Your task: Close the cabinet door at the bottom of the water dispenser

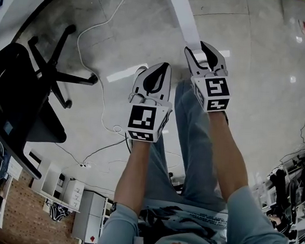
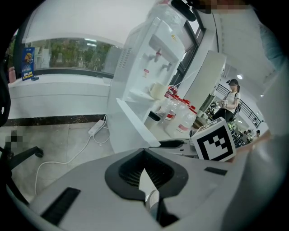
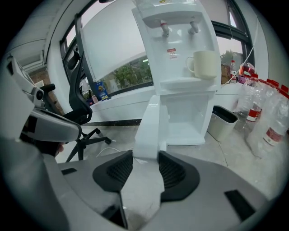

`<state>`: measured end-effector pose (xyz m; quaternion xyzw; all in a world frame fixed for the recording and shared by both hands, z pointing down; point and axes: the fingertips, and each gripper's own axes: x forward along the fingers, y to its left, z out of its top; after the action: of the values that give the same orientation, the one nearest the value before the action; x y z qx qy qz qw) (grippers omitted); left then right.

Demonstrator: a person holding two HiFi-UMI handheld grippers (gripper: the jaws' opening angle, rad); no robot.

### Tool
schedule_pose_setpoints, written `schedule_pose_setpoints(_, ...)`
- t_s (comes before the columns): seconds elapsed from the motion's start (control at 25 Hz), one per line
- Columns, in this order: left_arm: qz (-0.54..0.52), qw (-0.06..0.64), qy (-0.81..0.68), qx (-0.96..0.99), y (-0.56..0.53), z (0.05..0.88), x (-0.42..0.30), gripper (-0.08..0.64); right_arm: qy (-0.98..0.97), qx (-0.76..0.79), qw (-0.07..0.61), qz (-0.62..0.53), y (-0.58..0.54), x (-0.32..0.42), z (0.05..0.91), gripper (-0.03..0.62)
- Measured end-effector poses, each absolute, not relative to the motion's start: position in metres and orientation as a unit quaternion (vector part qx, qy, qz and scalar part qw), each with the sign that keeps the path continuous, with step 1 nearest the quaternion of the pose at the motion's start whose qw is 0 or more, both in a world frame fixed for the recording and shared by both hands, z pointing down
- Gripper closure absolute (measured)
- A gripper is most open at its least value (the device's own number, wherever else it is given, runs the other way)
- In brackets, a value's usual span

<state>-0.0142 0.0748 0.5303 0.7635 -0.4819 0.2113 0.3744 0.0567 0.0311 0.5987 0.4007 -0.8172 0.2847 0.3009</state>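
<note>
A white water dispenser (image 3: 180, 54) stands ahead with a cream cup (image 3: 205, 63) on its tray. Its bottom cabinet (image 3: 192, 122) is open. The cabinet door (image 3: 151, 131) swings out toward me, edge on. My right gripper (image 3: 145, 155) has the door's free edge between its fingertips, with both pads against the door's faces. From above, the door (image 1: 186, 17) is a white strip that ends at the right gripper (image 1: 202, 48). My left gripper (image 1: 159, 67) hangs beside it to the left, shut and empty. In its own view the left gripper (image 2: 144, 153) faces the dispenser (image 2: 149, 67) and the door (image 2: 133, 124) from the side.
A black office chair (image 1: 46, 75) stands to the left on the floor. A power strip (image 2: 95, 127) and its white cable (image 1: 95, 47) lie near the dispenser. A bin (image 3: 223, 122) and several plastic bottles (image 3: 266, 122) sit to the right. A person (image 2: 232, 97) stands far off.
</note>
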Motion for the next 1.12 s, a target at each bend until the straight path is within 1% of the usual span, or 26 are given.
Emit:
schedule_pose_setpoints(0.44,0.199,0.383,-0.481,0.763,0.049,0.532,0.031,0.549,-0.818,0.408,0.315,0.257,0.004,0.113,0.599,0.4)
schedule_pose_setpoints(0.56,0.182,0.391,-0.49,0.758,0.038,0.529,0.042,0.549,-0.821,0.409,0.312,0.248,-0.007,0.126,0.597,0.402)
schedule_pose_setpoints(1.12,0.17,0.409,-0.501,0.743,0.009,0.537,0.084,0.549,-0.831,0.413,0.299,0.224,-0.059,0.173,0.595,0.4)
